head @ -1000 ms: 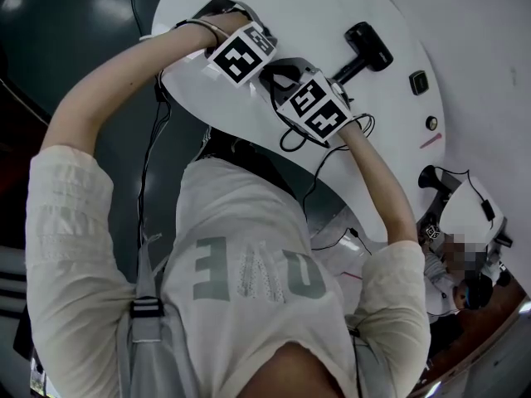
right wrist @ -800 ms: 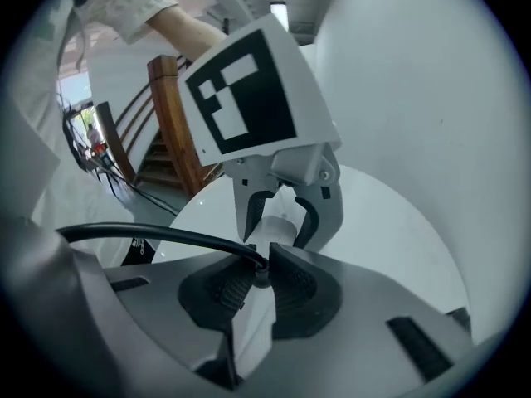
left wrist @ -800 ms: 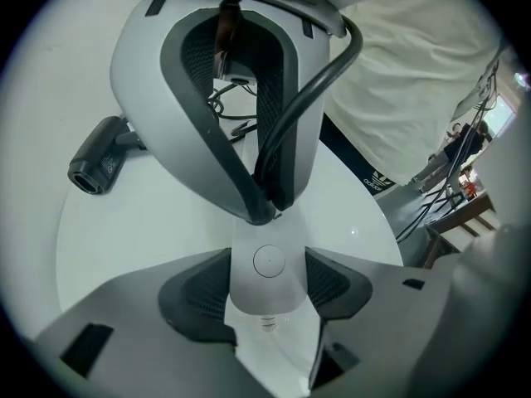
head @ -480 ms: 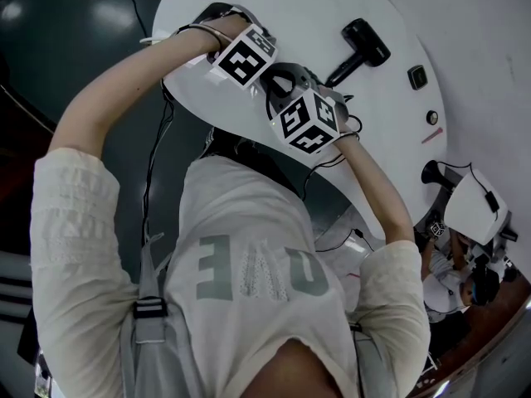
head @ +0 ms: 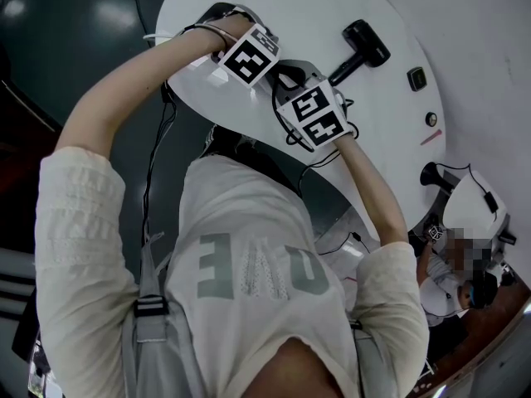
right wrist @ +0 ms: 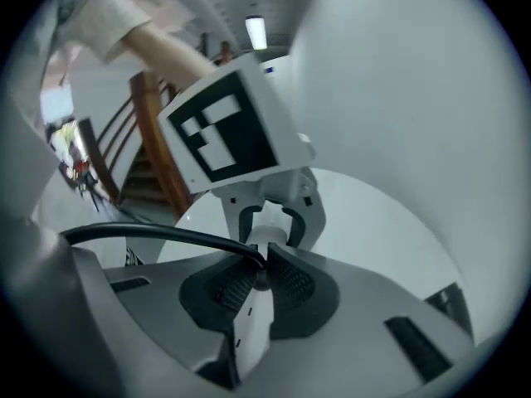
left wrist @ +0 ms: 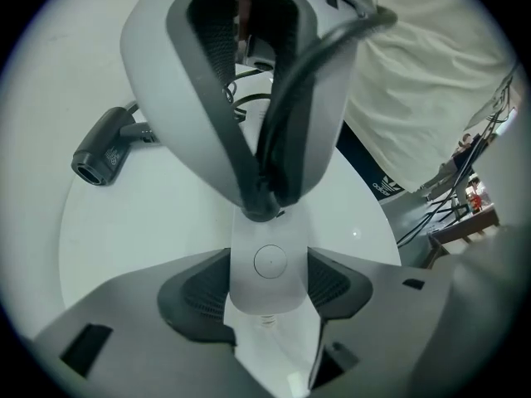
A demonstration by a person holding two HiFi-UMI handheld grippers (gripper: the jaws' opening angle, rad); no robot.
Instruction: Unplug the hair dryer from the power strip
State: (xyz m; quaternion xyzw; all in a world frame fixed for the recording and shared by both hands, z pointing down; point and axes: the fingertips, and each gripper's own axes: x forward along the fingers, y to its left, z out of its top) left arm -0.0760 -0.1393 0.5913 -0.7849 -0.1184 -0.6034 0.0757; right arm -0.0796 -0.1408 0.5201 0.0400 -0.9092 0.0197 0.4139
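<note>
White power strip [left wrist: 270,259] sits clamped in my left claw [left wrist: 267,284] near the bench [head: 290,7] edge, my right claw [right wrist: 259,284] closing on the plug [right wrist: 258,272], hair dryer [head: 363,45] lying apart on open bench.

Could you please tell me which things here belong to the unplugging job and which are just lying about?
Job: hair dryer; cord; plug, right gripper's jaws closing on it; power strip, held by left gripper.
Lying about: small black square item; small round item.
</note>
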